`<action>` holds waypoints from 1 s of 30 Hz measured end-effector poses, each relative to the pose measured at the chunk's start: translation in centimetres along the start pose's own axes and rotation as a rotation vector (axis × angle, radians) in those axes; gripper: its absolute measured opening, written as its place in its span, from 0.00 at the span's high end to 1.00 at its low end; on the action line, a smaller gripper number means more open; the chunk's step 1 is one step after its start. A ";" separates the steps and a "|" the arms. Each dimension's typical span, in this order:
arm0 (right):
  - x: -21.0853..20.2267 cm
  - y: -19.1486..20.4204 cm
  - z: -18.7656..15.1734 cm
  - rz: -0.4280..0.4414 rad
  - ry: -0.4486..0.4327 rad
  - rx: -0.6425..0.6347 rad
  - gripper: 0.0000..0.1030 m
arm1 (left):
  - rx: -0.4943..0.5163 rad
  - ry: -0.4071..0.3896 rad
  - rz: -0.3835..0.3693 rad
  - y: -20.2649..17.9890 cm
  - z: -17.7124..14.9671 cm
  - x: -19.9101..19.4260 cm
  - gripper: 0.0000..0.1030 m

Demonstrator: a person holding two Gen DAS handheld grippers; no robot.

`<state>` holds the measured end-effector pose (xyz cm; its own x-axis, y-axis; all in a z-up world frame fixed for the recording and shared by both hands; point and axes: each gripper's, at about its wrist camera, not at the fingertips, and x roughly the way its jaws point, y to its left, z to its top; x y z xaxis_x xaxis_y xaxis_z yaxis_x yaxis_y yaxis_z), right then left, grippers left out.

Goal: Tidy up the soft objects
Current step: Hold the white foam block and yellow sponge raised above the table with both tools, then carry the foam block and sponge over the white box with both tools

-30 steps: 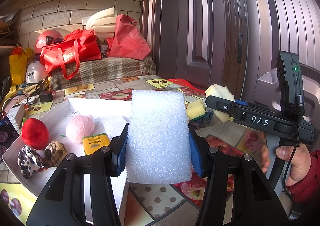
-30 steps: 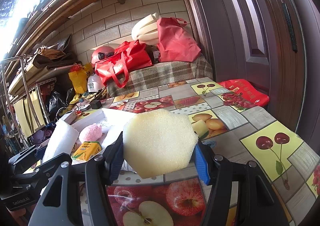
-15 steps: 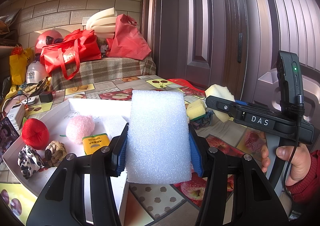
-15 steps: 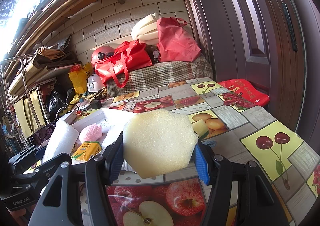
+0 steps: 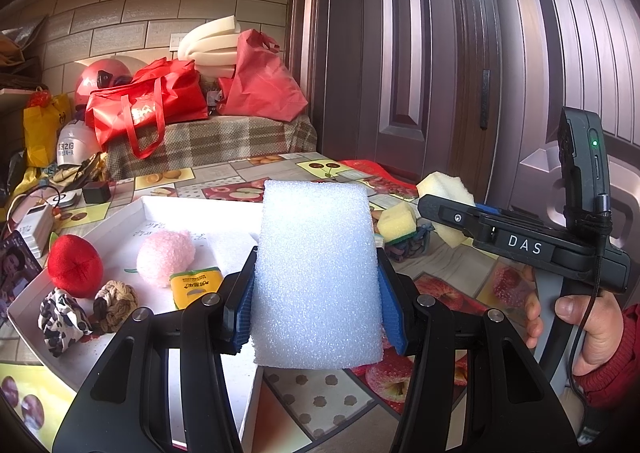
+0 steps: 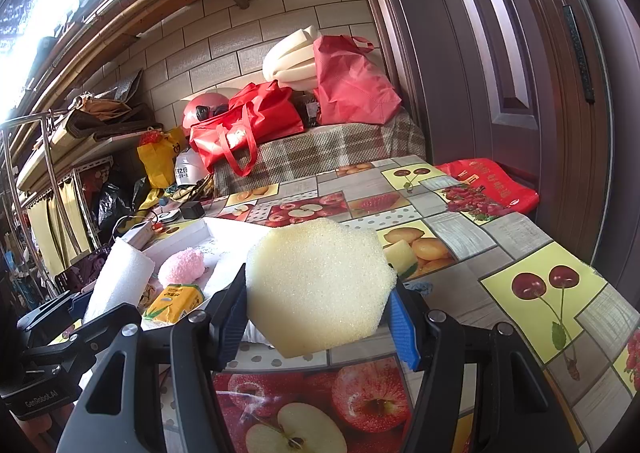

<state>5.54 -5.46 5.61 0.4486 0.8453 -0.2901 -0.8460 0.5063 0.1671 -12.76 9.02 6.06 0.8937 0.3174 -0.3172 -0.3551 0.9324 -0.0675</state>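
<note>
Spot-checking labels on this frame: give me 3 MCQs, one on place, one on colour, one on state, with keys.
1. Where does the pink pompom lie?
A. in the white tray
B. on the plaid bench
C. in the right gripper

2. What colour is the sponge in the right gripper?
A. blue
B. pale yellow
C. red

3. What state is the left gripper in?
A. wide open, nothing between the pads
B. shut on the white foam block
C. out of view

Key: 1 A, the pompom sits inside the tray's rim beside the red plush ball. 2 B, the sponge is pale yellow between blue pads. 3 B, both pads press the block's sides.
</note>
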 end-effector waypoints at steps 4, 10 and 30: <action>0.1 0.2 -0.4 -0.006 0.002 -0.007 0.40 | 0.007 -0.009 0.012 0.2 0.0 -0.3 0.50; 0.3 0.7 -0.5 -0.007 0.011 -0.020 0.40 | 0.031 -0.021 0.066 1.2 -0.1 -0.9 0.50; 3.3 6.3 -0.6 0.043 0.040 -0.141 0.40 | -0.028 -0.043 0.316 11.4 -0.5 -2.2 0.50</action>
<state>1.55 0.39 5.12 0.4014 0.8568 -0.3237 -0.8976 0.4382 0.0468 -18.87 18.87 5.47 0.7482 0.5982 -0.2868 -0.6241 0.7814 0.0016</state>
